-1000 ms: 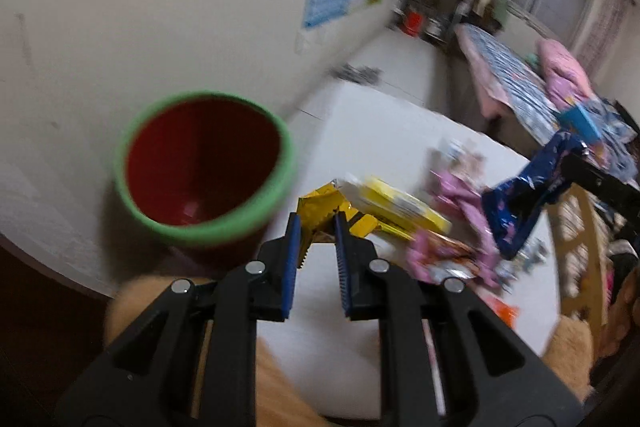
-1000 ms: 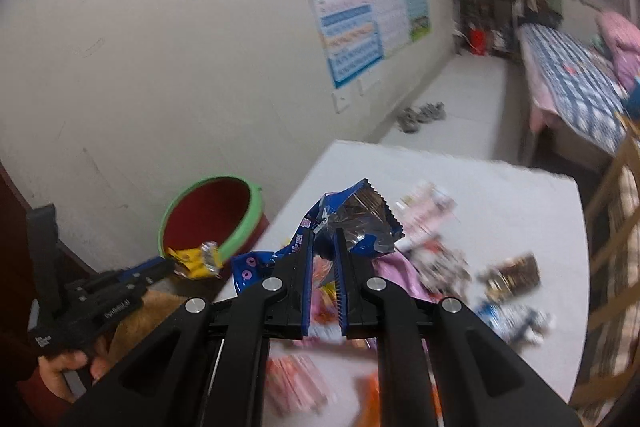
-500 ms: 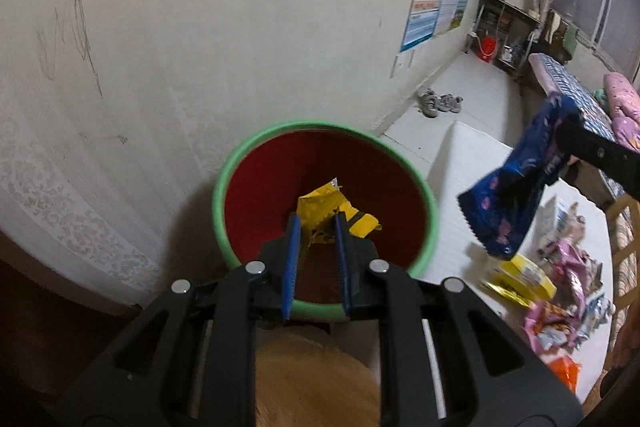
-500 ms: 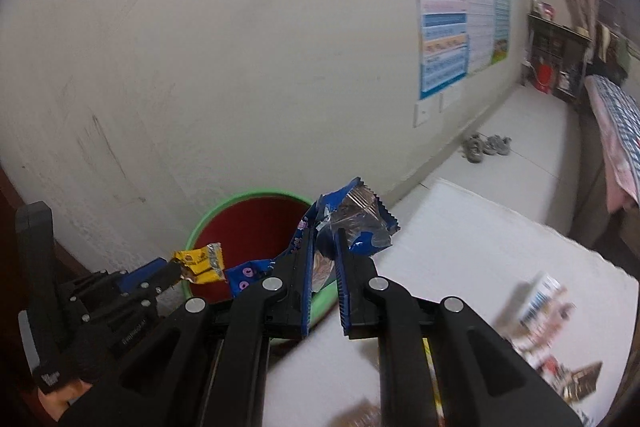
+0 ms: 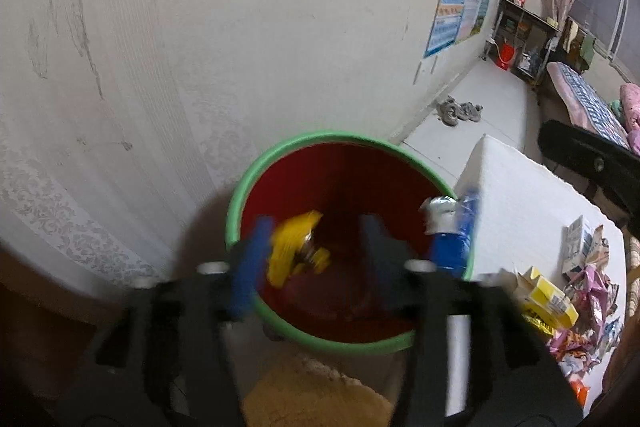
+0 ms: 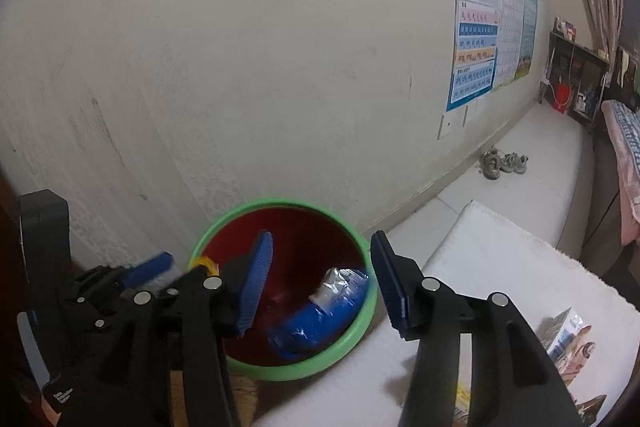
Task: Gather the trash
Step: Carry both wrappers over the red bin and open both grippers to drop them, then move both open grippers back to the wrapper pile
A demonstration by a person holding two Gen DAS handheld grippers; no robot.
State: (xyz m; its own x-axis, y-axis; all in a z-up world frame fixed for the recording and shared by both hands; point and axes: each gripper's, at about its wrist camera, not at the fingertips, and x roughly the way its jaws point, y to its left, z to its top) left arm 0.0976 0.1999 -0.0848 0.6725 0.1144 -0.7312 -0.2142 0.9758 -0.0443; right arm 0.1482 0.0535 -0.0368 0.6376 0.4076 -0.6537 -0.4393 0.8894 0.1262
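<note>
1. The pale wall fills most of both views, with posters on it and a pair of shoes on the floor at its foot.
2. The white surface runs along the right side; a heap of wrappers and boxes lies on it, well apart from both tools.
3. The red bin with a green rim stands against the wall, touching the end of the surface.
4. The left tool hangs over the bin's mouth, its jaws opening; the yellow wrapper sits between them, close by the left finger, blurred, and the pads do not press on it.
5. The right tool points at the bin from the surface side, its jaws opening too; the blue wrapper is free of them, lying inside the bin against the near right wall.
</note>
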